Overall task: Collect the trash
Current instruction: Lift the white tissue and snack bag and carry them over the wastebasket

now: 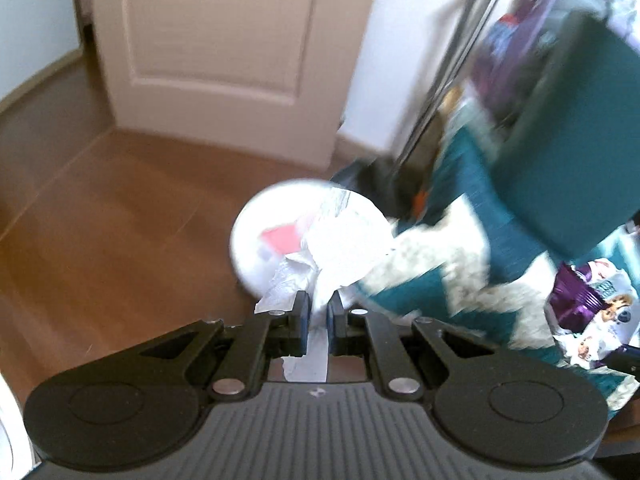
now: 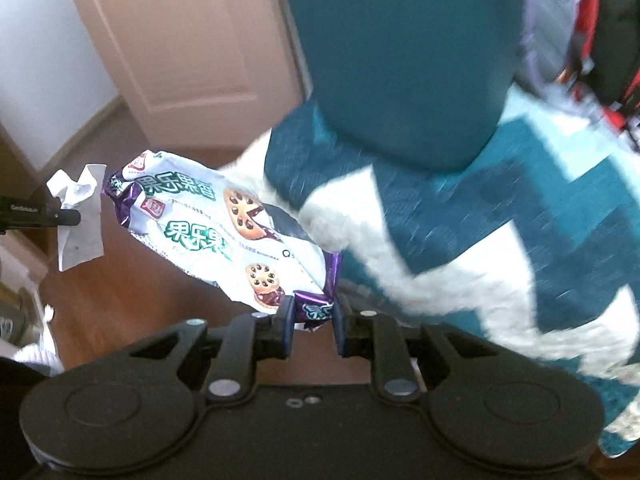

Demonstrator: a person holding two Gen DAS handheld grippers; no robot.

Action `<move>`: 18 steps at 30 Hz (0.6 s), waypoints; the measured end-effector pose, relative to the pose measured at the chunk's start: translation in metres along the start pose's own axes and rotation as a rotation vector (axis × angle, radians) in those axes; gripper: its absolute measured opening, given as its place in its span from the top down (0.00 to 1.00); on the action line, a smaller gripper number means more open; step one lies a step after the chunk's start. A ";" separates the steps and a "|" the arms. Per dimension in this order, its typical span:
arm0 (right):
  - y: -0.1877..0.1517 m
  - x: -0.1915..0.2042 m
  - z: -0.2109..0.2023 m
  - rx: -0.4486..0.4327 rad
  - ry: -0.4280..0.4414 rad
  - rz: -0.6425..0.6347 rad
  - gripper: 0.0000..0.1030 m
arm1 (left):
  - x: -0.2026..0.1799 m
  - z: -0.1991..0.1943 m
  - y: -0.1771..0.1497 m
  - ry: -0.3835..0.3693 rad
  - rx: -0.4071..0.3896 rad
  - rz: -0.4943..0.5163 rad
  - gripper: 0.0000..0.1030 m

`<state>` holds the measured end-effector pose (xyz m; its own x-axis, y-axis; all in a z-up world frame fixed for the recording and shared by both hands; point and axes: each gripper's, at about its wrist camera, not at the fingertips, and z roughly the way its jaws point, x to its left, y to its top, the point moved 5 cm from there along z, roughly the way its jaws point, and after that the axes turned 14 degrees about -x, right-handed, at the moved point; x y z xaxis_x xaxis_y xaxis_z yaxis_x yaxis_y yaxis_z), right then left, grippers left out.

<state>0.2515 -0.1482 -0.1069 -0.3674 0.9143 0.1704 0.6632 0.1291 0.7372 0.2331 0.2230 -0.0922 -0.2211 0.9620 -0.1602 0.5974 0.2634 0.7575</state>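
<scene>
My left gripper (image 1: 318,312) is shut on a crumpled white paper tissue (image 1: 340,244), which hangs in the air above a white round bin (image 1: 256,236) on the floor. Something pink lies inside the bin. My right gripper (image 2: 314,320) is shut on the purple end of a white and purple biscuit wrapper (image 2: 216,224), held up above the floor and rug. In the right wrist view the left gripper's fingers (image 2: 64,216) show at the left edge with the tissue (image 2: 80,216) pinched in them. The wrapper (image 1: 596,304) also appears at the right of the left wrist view.
A teal and white zigzag rug (image 2: 460,248) covers the floor on the right, with a teal upholstered seat (image 2: 400,60) on it. A beige door (image 1: 216,40) stands behind the brown wooden floor (image 1: 100,220). Bags and clutter (image 1: 540,40) pile up at the far right.
</scene>
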 end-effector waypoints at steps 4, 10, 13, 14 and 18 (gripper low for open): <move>0.035 -0.011 -0.039 -0.104 -0.033 0.006 0.81 | -0.036 -0.028 0.033 -0.046 -0.078 0.018 0.91; 0.096 -0.027 -0.097 -0.253 -0.077 0.000 0.81 | -0.099 -0.071 0.086 -0.117 -0.203 0.076 0.91; 0.125 -0.034 -0.120 -0.315 -0.102 -0.018 0.81 | -0.132 -0.092 0.114 -0.156 -0.253 0.103 0.91; 0.136 -0.037 -0.127 -0.332 -0.113 -0.025 0.81 | -0.143 -0.095 0.121 -0.167 -0.267 0.113 0.91; 0.168 -0.051 -0.150 -0.383 -0.167 -0.043 0.81 | -0.196 -0.115 0.156 -0.223 -0.327 0.155 0.91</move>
<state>0.2842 -0.2303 0.1066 -0.2580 0.9649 0.0489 0.3479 0.0456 0.9364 0.2808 0.0674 0.1301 0.0461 0.9899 -0.1342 0.3261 0.1121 0.9387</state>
